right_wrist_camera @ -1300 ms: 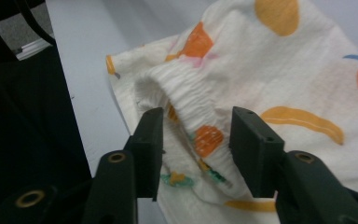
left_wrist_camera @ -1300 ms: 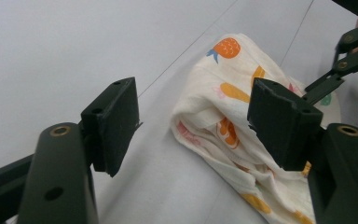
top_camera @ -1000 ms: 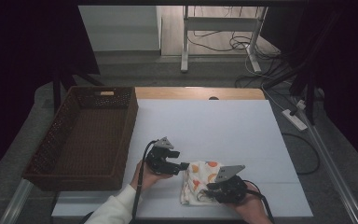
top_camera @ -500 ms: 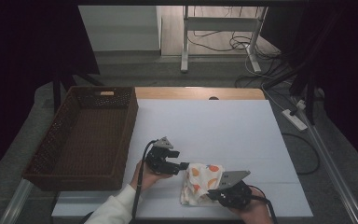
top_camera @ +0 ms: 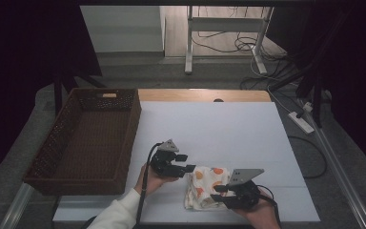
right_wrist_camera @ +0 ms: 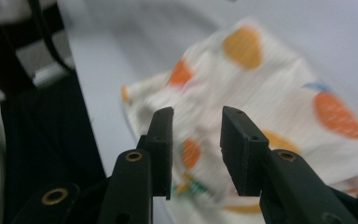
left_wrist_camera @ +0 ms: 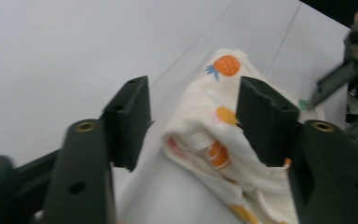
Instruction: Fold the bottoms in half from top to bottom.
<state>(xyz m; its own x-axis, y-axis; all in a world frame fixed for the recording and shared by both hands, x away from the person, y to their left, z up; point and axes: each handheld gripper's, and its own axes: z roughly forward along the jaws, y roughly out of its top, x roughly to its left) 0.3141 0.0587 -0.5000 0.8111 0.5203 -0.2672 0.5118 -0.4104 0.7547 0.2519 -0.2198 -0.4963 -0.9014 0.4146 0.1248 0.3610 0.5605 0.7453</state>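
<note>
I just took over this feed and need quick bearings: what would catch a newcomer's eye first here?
The cloth with its orange fruit print, bunched at the near edge of the white table, stands out first. A hand-held gripper sits open on either side of it: the left at its left edge, the right at its near right. A brown wicker basket sits at the table's left.

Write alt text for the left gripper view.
A claw with two black jaws spread wide apart frames a crumpled white cloth printed with orange fruit, lying on a white table. The other claw enters at the upper right, near the cloth's far edge.
</note>
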